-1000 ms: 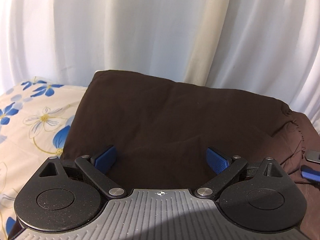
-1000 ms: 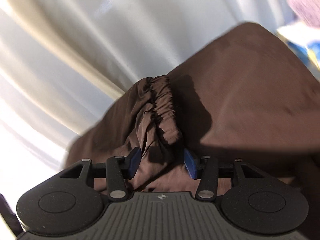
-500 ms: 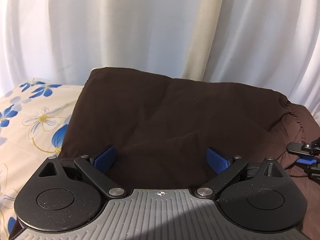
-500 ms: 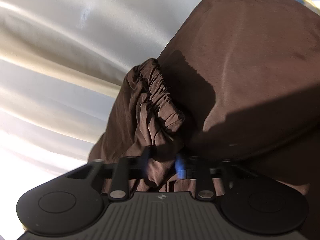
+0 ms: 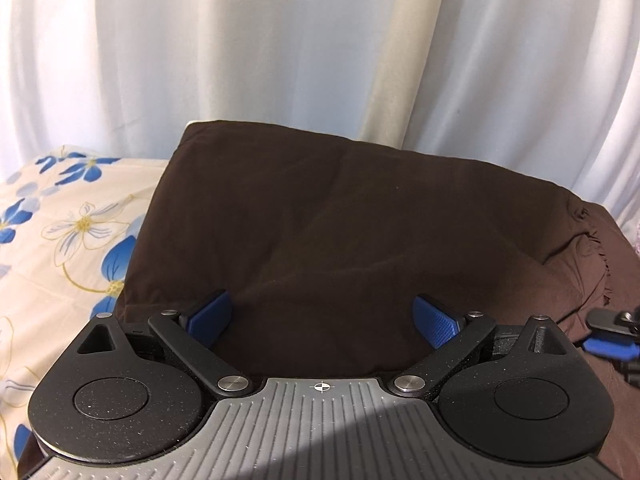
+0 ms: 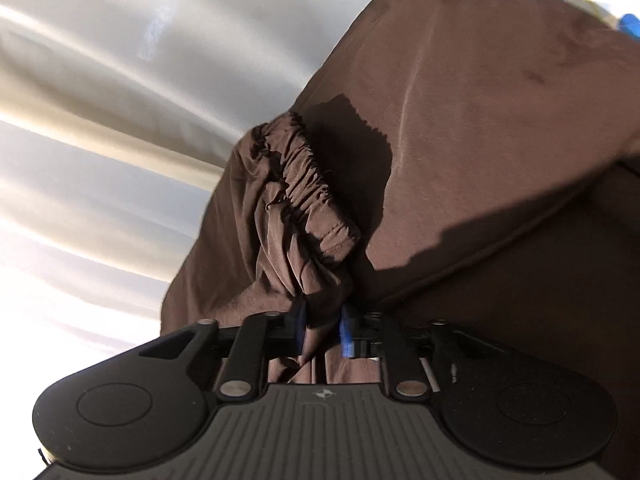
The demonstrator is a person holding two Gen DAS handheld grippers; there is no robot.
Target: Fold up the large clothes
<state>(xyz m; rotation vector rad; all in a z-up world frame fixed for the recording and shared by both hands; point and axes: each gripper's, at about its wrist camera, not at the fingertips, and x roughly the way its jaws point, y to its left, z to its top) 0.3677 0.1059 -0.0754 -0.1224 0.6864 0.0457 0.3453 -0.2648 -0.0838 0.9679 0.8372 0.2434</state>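
On the bed, left of the garment (image 5: 340, 216), a cream sheet (image 5: 72, 240) printed with blue and white flowers lies smooth and bare. The garment itself is a dark brown, matte, soft woven cloth, already doubled into a thick, roughly rectangular pad with a rounded fold along its far edge, just in front of the white pleated curtain (image 5: 280, 40). The left gripper (image 5: 324, 320) sits at the garment's near edge with its blue ribbed pads spread wide, holding nothing. At the garment's right end a gathered, elastic-looking waistband (image 6: 308, 188) bunches up in a puckered lump that breaks the neat outline. The right gripper (image 6: 322, 330) is closed on a twist of cloth just below that waistband, the fabric pinched between its blue pads. By my judgement the main folds are done and the task is well along; what is left is tucking or folding in this loose right end so the bundle lies flat and even.
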